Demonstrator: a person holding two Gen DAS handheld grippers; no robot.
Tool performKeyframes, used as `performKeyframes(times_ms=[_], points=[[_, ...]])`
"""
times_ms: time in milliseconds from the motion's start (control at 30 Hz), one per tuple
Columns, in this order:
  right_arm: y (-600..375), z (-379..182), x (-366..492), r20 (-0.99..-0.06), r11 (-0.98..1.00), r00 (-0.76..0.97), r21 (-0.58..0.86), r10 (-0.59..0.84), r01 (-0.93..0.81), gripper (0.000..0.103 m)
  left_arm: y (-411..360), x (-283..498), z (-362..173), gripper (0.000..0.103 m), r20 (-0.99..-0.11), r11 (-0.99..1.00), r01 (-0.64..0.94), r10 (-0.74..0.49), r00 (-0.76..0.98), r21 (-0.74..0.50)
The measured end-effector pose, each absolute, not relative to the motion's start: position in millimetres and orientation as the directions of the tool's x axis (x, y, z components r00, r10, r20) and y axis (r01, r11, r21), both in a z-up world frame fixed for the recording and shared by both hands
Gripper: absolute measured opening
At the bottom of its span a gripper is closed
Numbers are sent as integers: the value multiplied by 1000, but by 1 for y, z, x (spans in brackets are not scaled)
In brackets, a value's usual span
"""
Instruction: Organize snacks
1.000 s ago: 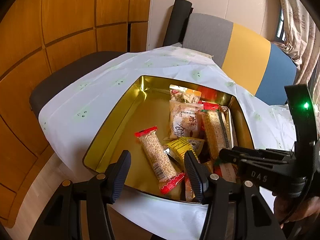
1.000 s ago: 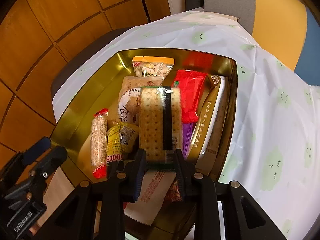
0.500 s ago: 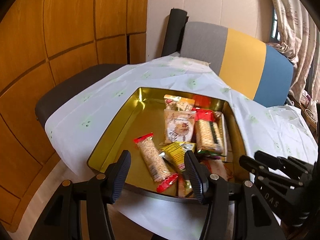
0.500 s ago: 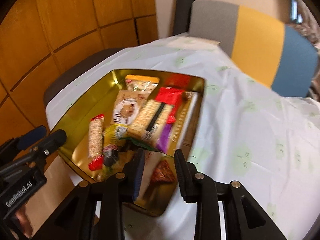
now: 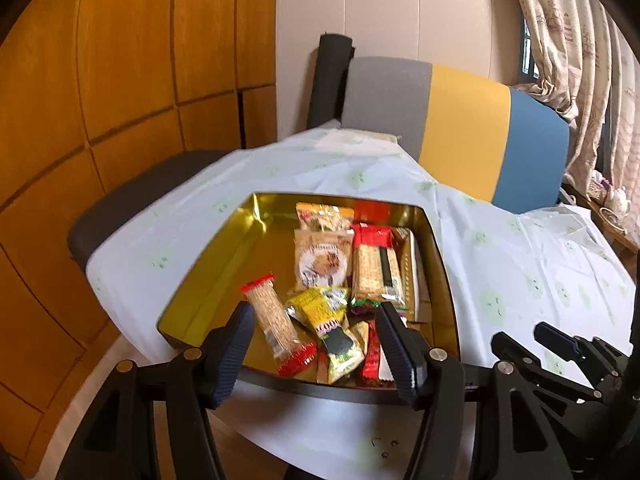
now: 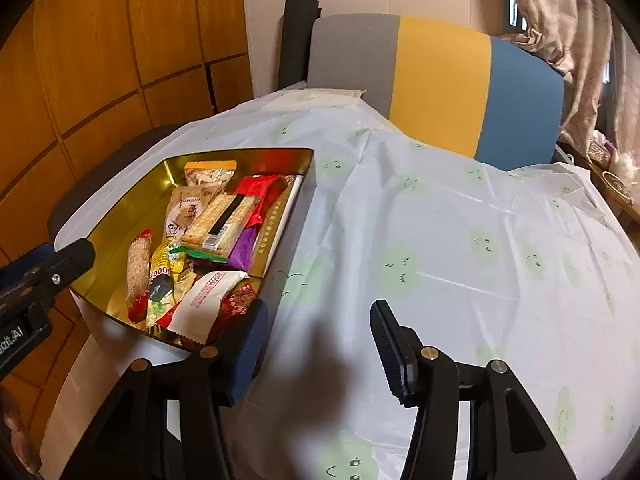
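In the left wrist view the left hand-held gripper [image 5: 316, 344] is nearest, its jaws spread wide and grasping nothing, hovering above the near edge of the gold tin [image 5: 208, 276]. The tin rests on the counter [image 5: 520, 264], which is covered by a pale cloth printed with green faces.

Between the fingers lies the sesame bar [image 5: 276, 324] with red ends, slanting along the tin's floor. Just beside it sits a yellow packet [image 5: 320, 310], overlapping a green-and-black packet [image 5: 342, 354] at the near wall. Farther in, the cracker pack [image 5: 376, 272], clear with a black stripe, lies atop a red packet [image 5: 372, 236], and to its left is a round-cake packet [image 5: 322, 260]. A nut bag [image 5: 322, 216] with an orange top lies against the far wall.

The right hand-held gripper [image 6: 318, 354] is likewise released and empty, held over bare cloth to the right of the tin [image 6: 120, 208]. Its view shows what the left one hides or blurs: a white packet with red print [image 6: 206, 300] in the near corner, a purple wrapper [image 6: 244, 246] under the cracker pack [image 6: 222, 222], and a long gold box [image 6: 276, 220] along the right wall. The left view alone shows the right tool's body low on its right side; the right view catches the left tool at its left edge.

Beyond the counter stands a sofa back [image 6: 440, 80] in grey, yellow and blue, with wood panelling [image 5: 120, 80] to the left and curtains [image 5: 580, 60] to the right.
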State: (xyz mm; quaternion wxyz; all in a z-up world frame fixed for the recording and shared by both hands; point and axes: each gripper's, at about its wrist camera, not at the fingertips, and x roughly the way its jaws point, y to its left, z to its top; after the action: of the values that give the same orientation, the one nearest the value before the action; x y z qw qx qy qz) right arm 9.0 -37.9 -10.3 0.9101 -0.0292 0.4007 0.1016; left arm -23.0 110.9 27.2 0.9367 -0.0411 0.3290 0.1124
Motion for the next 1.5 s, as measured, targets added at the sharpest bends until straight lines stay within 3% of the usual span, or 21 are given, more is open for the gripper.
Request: performKeyframes(times_ms=[133,1500], points=[[-42,-9,6,-725,979,670,28,158,-200,56,107,-25,32,64,-602,962,-270,235,763,33],[-40,-12,0,-722,980,675,20,152,-198,60,108,-32,38,63,-585,962,-272,238,775,31]])
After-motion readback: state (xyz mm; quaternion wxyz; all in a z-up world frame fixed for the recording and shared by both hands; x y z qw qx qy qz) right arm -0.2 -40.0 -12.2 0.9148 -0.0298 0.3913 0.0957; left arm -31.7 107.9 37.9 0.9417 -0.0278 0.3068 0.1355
